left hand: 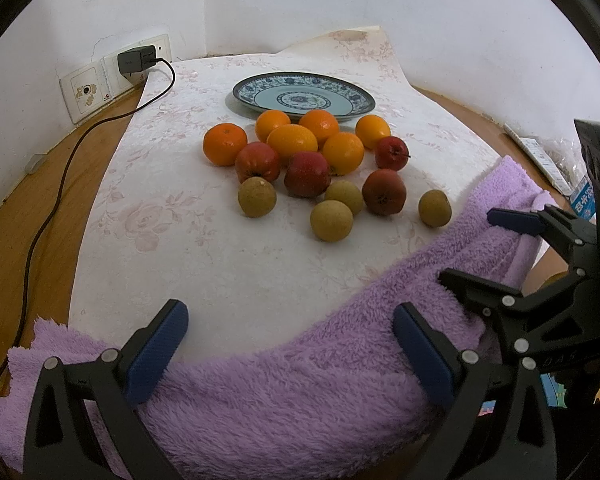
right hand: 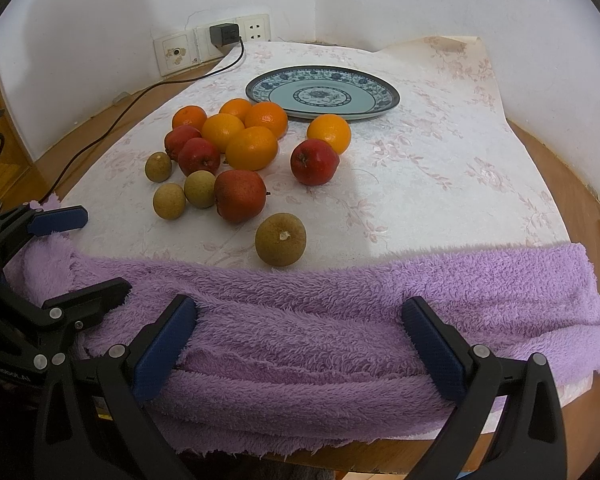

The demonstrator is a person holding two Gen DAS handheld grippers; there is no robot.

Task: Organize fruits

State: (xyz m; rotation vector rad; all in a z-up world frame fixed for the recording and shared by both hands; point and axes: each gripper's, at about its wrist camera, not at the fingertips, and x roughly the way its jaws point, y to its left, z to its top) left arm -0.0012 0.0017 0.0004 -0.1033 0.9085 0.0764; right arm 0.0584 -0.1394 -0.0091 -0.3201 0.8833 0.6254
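A blue-patterned plate lies empty at the back of the floral cloth. In front of it lie several oranges, several red apples and several brown-green round fruits. My left gripper is open and empty above the purple towel's near edge. My right gripper is open and empty over the towel, nearest the lone brown fruit. Each gripper shows in the other's view, the right one at the right edge and the left one at the left edge.
A purple fleece towel lies along the table's front edge. A black charger is plugged into the wall socket, and its cable runs down the left side. Packets lie at the right edge of the wooden table.
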